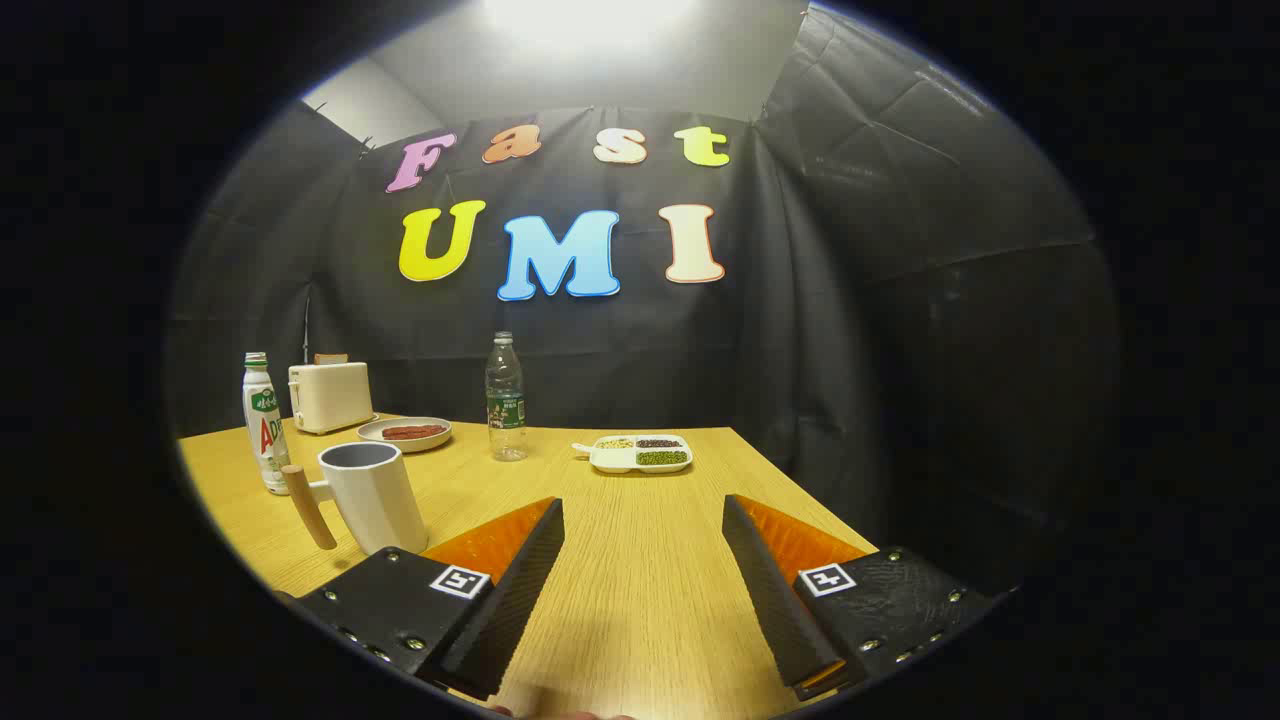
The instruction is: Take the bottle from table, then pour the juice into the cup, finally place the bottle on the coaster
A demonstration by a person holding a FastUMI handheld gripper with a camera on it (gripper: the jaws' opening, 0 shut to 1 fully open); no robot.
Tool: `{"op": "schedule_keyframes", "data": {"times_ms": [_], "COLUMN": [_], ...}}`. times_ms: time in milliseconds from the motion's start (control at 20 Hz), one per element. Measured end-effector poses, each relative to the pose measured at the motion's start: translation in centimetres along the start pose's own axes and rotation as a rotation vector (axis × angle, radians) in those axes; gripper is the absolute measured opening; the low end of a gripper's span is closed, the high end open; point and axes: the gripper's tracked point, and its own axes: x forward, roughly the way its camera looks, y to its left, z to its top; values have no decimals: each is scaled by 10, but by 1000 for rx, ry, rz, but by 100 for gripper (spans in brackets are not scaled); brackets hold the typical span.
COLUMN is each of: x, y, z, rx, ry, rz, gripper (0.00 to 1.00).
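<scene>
A white bottle [265, 425] with a green cap and a printed label stands upright on the wooden table [640, 610], far off to the left of my fingers. Right in front of it sits a white cup [370, 495] with a wooden handle pointing left, just beyond my left finger. A clear plastic bottle [506, 400] with a green label stands upright further back, ahead of the fingers and slightly left. My gripper [643, 503] hovers low over the table, open, with only bare wood between its fingers.
A cream toaster [330, 395] stands at the back left by the wall. Beside it lies a shallow plate [404, 433] with something red on it. A white divided tray [640, 453] of beans sits straight ahead. The table's right edge runs close to my right finger.
</scene>
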Motion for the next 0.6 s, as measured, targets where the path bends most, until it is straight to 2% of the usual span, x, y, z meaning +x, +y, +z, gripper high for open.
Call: {"op": "schedule_keyframes", "data": {"times_ms": [600], "x": [2], "y": [0], "z": [-4], "rx": [-2], "ry": [11], "rz": [-5], "gripper": [96]}}
